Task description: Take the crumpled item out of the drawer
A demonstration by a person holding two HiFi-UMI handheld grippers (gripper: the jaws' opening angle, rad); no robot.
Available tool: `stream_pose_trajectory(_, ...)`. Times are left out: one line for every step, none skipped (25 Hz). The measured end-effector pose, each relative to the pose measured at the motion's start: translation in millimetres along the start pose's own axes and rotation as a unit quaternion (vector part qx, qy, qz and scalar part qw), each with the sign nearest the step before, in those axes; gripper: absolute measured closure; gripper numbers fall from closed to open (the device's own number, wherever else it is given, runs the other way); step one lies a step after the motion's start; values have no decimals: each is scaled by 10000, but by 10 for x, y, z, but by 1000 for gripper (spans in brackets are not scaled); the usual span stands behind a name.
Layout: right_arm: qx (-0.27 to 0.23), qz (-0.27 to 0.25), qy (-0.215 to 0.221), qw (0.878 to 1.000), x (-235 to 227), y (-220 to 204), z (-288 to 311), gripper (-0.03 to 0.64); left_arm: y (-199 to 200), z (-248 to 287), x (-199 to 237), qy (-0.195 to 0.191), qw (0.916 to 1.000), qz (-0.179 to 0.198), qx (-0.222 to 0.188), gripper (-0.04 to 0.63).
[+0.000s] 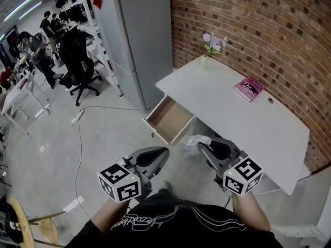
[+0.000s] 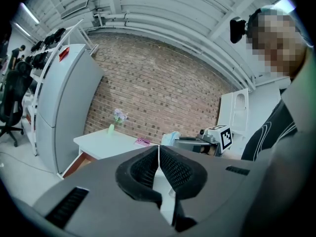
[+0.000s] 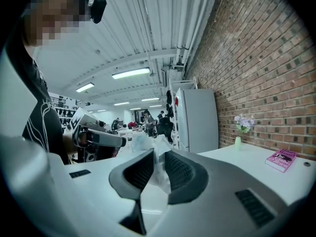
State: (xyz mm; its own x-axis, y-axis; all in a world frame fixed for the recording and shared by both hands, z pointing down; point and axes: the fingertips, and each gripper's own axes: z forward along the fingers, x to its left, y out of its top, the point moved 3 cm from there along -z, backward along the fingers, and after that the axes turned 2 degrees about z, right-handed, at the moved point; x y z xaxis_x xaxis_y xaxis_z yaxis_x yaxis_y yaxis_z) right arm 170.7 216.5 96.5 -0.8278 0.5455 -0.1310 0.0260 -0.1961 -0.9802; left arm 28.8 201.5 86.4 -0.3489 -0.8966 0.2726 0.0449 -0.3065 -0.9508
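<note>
Right gripper (image 3: 155,158) is clamping the crumpled wad (image 3: 149,144). Its jaws are standing only slightly apart, with the pads pressing the pale, thin, crinkled material from both sides. The wad is showing no clear long axis. Its bulk is sticking out past the jaw tips along the line of the jaws, and in the head view it is pointing toward the drawer (image 1: 169,119).

The wad is hanging in the air, out of the drawer, just off the drawer's open front edge near its right corner and in front of the white desk (image 1: 232,115).

Left gripper (image 1: 164,152) is hanging beside the right one, apart from the wad. Its jaws are closed pad to pad with nothing between them.

The drawer is standing pulled out from the desk's front edge, at the left end. The desk's front edge is running close along the right gripper's right side.

Open floor (image 1: 103,138) is lying left of the drawer and under both grippers, with a cable (image 1: 78,138) trailing across it.

A tall grey cabinet (image 1: 139,35) is standing past the desk's left end. The brick wall (image 1: 258,30) is backing the far edge. A pink book (image 1: 249,89) and a flower vase (image 1: 205,60) are sitting near that far edge.
</note>
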Motion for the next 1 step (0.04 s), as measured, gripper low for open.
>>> stream_pose_trajectory(2, 3, -7, 10000, 3, 6, -8, 535, 1, -1, -4, -7, 10000, -3, -4, 568)
